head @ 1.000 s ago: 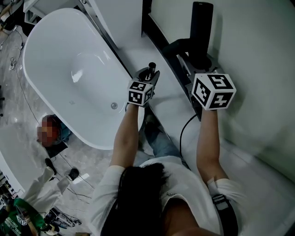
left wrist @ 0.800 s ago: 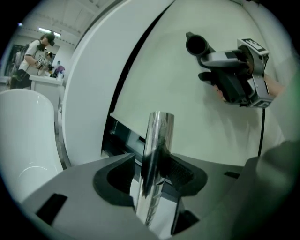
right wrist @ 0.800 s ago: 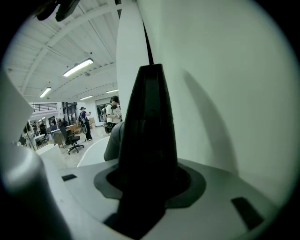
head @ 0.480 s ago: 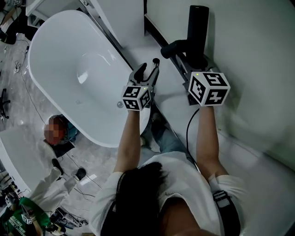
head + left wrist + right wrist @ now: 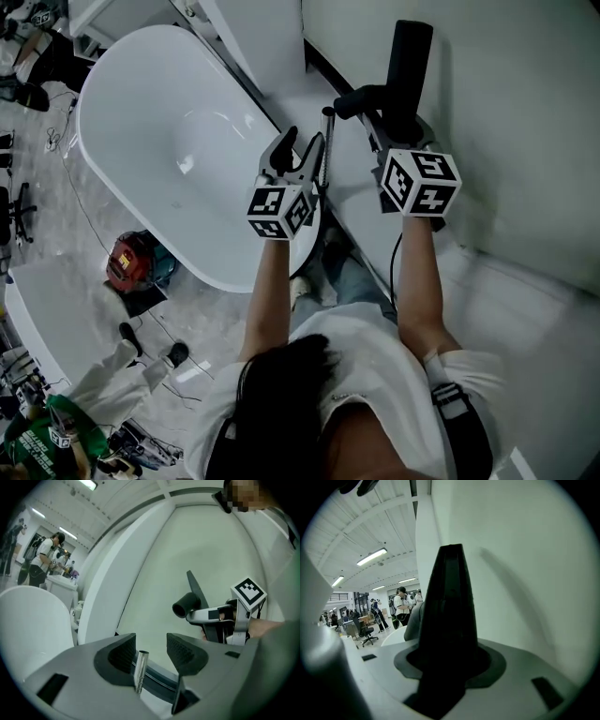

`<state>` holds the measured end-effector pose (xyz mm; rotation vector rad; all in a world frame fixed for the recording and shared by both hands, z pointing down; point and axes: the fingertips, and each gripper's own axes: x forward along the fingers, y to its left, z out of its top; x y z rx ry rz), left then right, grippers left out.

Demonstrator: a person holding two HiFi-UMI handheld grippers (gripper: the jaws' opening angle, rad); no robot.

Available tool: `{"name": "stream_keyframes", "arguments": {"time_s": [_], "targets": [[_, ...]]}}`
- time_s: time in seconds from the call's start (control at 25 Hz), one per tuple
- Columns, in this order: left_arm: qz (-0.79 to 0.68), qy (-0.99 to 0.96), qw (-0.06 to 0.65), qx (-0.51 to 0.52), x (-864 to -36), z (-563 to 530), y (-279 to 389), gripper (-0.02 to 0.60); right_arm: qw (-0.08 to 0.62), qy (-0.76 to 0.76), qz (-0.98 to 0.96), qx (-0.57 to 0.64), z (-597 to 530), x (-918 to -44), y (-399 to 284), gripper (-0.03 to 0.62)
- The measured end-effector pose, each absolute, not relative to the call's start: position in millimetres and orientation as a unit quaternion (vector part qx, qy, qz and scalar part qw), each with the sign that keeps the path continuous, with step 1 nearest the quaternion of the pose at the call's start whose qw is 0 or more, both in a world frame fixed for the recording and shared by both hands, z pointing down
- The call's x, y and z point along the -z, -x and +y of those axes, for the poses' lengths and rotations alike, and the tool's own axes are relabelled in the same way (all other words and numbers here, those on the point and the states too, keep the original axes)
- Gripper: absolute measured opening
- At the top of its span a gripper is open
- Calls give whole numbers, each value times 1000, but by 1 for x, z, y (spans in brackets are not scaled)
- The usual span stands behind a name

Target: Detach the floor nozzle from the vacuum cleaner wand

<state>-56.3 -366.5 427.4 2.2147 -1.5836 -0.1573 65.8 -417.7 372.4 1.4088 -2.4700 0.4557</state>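
Note:
In the head view my left gripper (image 5: 302, 142) is raised beside the bathtub. A thin metal wand (image 5: 325, 145) stands just to its right. In the left gripper view the wand's top (image 5: 140, 666) rises between the jaws, close to the left pad (image 5: 123, 654). The jaws have just been opening, and neither pad presses on it. My right gripper (image 5: 397, 142), under its marker cube (image 5: 419, 183), is shut on the black vacuum body (image 5: 409, 66). That body fills the right gripper view (image 5: 449, 616) and hides the pads. A black tube end (image 5: 183, 606) sticks out of it towards the left gripper.
A white oval bathtub (image 5: 141, 103) lies to the left, and a pale wall panel (image 5: 525, 103) to the right. A black cable (image 5: 395, 255) hangs below the right wrist. A red object (image 5: 129, 262) sits on the floor. People stand in the background (image 5: 43, 559).
My left gripper has risen and its jaws have spread from nearly closed to wide, with the metal wand now showing beside them. The right gripper has shifted slightly with the black body.

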Motion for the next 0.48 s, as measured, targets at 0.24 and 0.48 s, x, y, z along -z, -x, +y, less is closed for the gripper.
{"name": "stream_keyframes", "arguments": {"time_s": [0.24,0.48], "targets": [[-581,-790,192,32,-392,-336,75,204,128,-490,-848,-154,-390,-367,-47,204],[-597,-782,181,13,-380,-301,81,154,123,-496,-849,-134,-355,-363,-42,204]]}}
